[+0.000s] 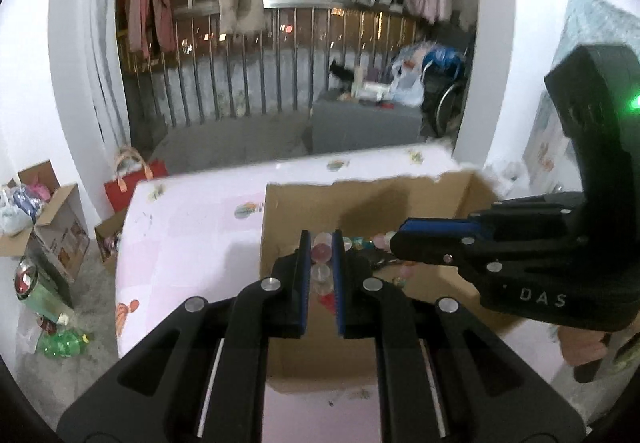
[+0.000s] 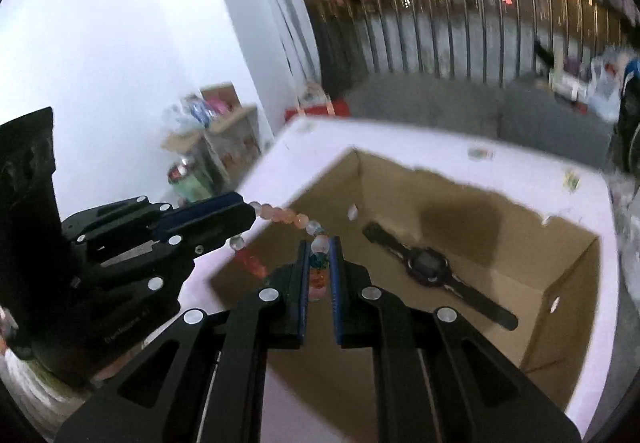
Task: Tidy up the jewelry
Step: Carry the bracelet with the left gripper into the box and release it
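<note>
A string of pink, clear and coloured beads (image 1: 362,243) hangs stretched between my two grippers above an open cardboard box (image 1: 304,211). My left gripper (image 1: 322,239) is shut on one end of it, with beads showing between its blue pads. From the right, my right gripper (image 1: 397,239) is shut on the other end. In the right wrist view the bead string (image 2: 280,215) runs from the left gripper (image 2: 250,215) to the right gripper (image 2: 320,245), over the box's near corner. A black wristwatch (image 2: 428,267) lies flat on the floor of the box (image 2: 400,183).
The box stands on a table with a pale pink cloth (image 1: 192,227). On the floor to the left are open cartons (image 1: 48,215), a red bag (image 1: 132,183) and green bottles (image 1: 64,343). Behind is a balcony railing (image 1: 248,83) with clothes hanging above it.
</note>
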### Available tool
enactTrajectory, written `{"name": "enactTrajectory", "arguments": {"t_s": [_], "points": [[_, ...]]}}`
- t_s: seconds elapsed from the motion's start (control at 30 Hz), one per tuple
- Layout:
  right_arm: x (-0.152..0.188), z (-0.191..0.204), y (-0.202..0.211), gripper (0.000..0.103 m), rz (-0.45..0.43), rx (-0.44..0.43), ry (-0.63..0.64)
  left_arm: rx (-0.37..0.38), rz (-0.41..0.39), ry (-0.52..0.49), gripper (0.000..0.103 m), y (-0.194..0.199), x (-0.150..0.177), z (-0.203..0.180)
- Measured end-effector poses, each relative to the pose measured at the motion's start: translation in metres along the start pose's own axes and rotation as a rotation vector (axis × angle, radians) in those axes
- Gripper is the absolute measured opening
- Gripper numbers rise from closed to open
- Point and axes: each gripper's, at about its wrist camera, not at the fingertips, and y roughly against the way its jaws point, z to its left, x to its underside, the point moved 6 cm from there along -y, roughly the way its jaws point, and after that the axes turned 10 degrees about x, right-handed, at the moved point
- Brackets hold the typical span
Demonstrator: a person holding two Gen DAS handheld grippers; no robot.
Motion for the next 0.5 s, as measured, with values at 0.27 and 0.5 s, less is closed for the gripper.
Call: {"name": "enactTrajectory", "arguments": {"t_s": [0.27, 0.5], "points": [[0.019, -0.021, -0.074, 0.01, 0.268, 0.016, -0.098, -0.021, 0.155, 0.031, 0.009, -0.06, 0.018, 0.02], [0.025, -0.025, -0.079, 0.02, 0.302, 0.061, -0.103, -0.049, 0.174, 0.044, 0.011, -0.066, 0.025, 0.027]]}}
